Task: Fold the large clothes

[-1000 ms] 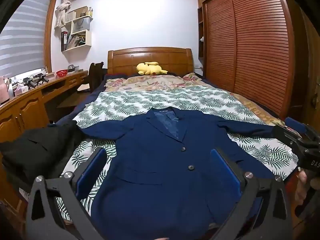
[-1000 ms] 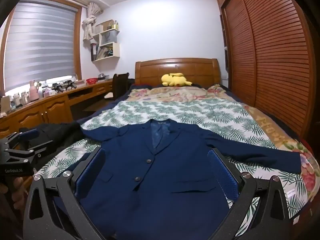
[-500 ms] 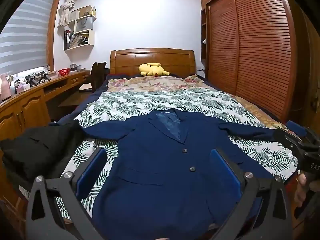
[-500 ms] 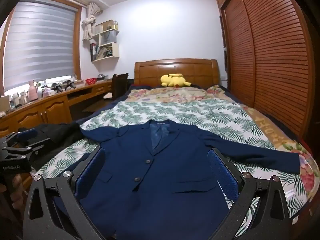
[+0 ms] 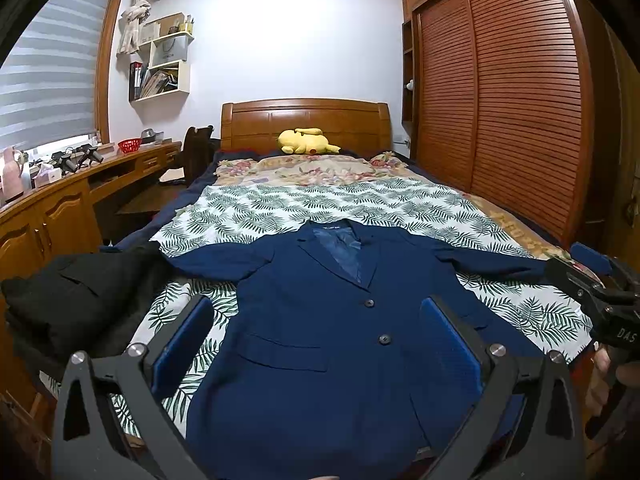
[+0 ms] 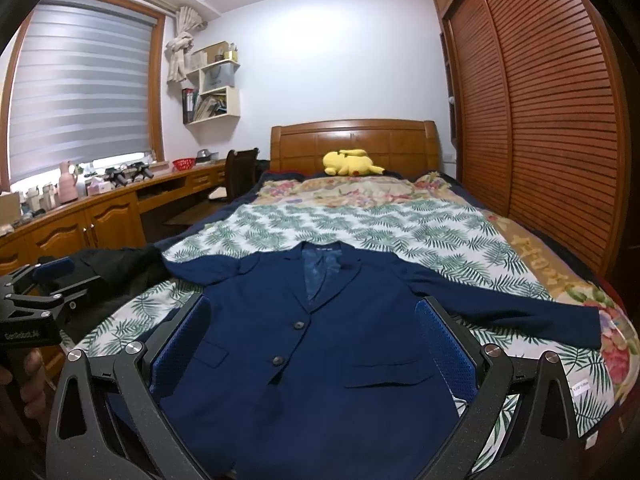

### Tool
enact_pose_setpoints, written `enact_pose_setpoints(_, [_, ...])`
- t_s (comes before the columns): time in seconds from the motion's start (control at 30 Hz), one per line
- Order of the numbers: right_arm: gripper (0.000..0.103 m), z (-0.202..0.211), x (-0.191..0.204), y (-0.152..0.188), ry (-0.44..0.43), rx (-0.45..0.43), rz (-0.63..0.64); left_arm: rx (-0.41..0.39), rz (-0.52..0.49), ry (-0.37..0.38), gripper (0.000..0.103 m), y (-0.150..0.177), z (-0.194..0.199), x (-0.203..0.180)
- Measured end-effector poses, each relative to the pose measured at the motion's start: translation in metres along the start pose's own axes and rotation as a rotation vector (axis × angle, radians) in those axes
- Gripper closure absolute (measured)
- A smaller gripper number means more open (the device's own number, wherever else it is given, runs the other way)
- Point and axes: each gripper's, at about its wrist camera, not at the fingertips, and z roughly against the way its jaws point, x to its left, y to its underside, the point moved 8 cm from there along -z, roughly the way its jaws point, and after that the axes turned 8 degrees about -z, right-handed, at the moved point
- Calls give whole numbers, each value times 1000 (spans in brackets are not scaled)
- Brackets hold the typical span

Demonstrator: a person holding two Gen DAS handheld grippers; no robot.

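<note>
Navy blazer [image 5: 320, 344] — buttoned, face-up, sleeves spread — flat on bed.

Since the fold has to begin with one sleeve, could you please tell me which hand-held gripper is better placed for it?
Probably the right hand-held gripper: the blue jacket's long sleeve lies flat and clear on its side. The other sleeve runs against the black garment.

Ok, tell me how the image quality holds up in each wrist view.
Left wrist view: strong fisheye bending, wardrobe doors curve, dark corners, back wall glares white, navy blazer sharp. Right wrist view: same barrel distortion, window blinds bow, blazer evenly lit, no motion blur.
</note>
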Motion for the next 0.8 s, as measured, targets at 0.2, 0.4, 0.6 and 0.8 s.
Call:
enact_pose_setpoints(0.2, [0,0,4,-1,-2,-2,0,-7,-2,-1,0,-2,4,1])
enact_pose_setpoints(0.4, [0,3,6,-4,-4,-8,0,-12,-9,-1,0,-4,8,-4])
enact_pose_setpoints(0.6, [0,3,7,-5,-4,-8,0,-15,-8,-1,0,-5,10,-5])
enact_pose_setpoints(0.8, [0,4,8,-5,-4,-10,-1,-15,-9,-2,0,-4,10,-5])
